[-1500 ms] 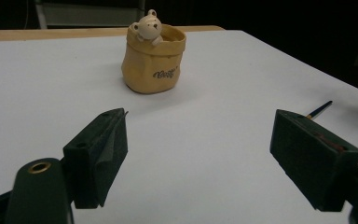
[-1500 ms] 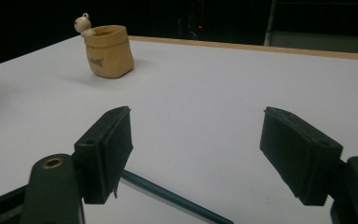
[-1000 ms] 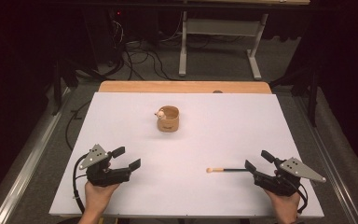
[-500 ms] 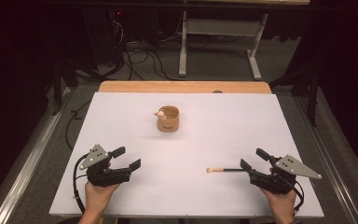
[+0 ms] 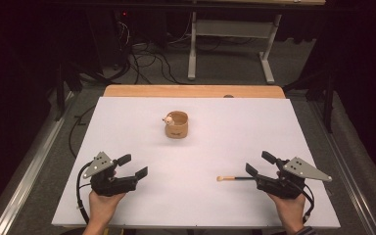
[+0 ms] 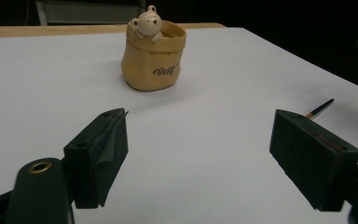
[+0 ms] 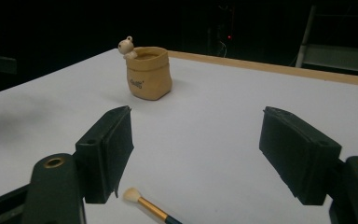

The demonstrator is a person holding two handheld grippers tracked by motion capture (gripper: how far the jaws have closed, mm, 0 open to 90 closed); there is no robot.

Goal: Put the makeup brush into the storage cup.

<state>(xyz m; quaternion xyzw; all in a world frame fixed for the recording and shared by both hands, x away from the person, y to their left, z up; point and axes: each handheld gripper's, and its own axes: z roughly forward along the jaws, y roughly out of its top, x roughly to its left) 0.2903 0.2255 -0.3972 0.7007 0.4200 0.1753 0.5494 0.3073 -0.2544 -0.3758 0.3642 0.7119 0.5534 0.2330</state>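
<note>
The right gripper [image 5: 260, 165] sits low at the near right of the white table [image 5: 127, 112], jaws spread wide over the dark end of a slim brush with a gold ferrule and pale tuft [image 5: 232, 178], which lies flat on the table. The left gripper [image 5: 133, 166] rests near left, jaws also spread, gripping nothing. A tan sack-shaped pot with a small bear on its rim [image 5: 176, 124] stands farther back, mid-table.
</note>
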